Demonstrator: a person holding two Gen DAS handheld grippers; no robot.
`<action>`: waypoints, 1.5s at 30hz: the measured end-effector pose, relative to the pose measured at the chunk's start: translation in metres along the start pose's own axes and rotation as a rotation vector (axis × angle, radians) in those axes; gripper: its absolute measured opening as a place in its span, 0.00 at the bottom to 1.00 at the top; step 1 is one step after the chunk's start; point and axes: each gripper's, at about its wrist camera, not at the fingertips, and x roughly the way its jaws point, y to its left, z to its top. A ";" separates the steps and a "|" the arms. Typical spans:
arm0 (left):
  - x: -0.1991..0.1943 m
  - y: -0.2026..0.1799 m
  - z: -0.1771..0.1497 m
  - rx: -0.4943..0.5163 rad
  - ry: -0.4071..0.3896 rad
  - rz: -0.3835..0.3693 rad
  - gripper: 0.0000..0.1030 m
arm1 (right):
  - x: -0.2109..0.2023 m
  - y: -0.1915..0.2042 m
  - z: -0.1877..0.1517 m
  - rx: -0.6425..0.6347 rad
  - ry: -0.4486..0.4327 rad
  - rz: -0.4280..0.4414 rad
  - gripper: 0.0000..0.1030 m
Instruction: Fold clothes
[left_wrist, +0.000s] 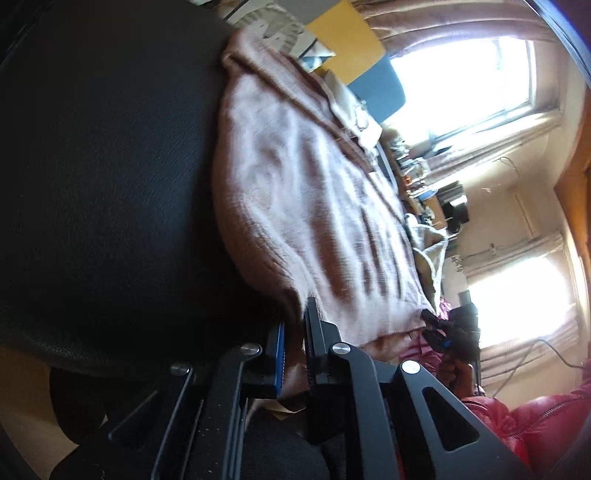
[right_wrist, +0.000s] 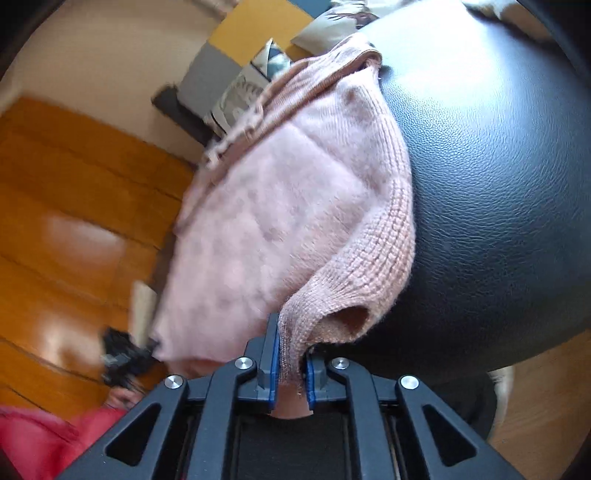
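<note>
A pink knitted sweater (left_wrist: 314, 206) hangs stretched in the air beside a black leather surface (left_wrist: 103, 184). My left gripper (left_wrist: 295, 343) is shut on the sweater's lower edge, with cloth bunched between its blue pads. Far off in the left wrist view, the right gripper (left_wrist: 436, 328) holds the sweater's other corner. In the right wrist view the sweater (right_wrist: 280, 221) drapes against the black leather (right_wrist: 498, 184). My right gripper (right_wrist: 290, 358) is shut on its ribbed hem, which folds into a loop just above the fingers. The left gripper (right_wrist: 122, 354) appears blurred at the sweater's far corner.
A person's red padded sleeve (left_wrist: 535, 424) and hand (left_wrist: 458, 373) show behind the far gripper. Bright windows (left_wrist: 461, 85) with curtains and a cluttered shelf (left_wrist: 413, 173) lie beyond. A wooden floor (right_wrist: 74, 221) and patterned cushions (right_wrist: 240, 88) show in the right wrist view.
</note>
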 end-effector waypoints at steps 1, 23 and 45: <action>-0.003 -0.004 0.000 0.015 -0.002 0.001 0.08 | -0.002 0.001 0.000 0.002 -0.010 0.041 0.09; -0.053 -0.006 0.021 -0.121 -0.196 -0.369 0.08 | -0.050 0.019 -0.023 0.011 -0.156 0.450 0.09; 0.109 0.068 0.209 -0.425 -0.198 -0.254 0.09 | 0.099 -0.031 0.187 0.370 -0.098 0.193 0.10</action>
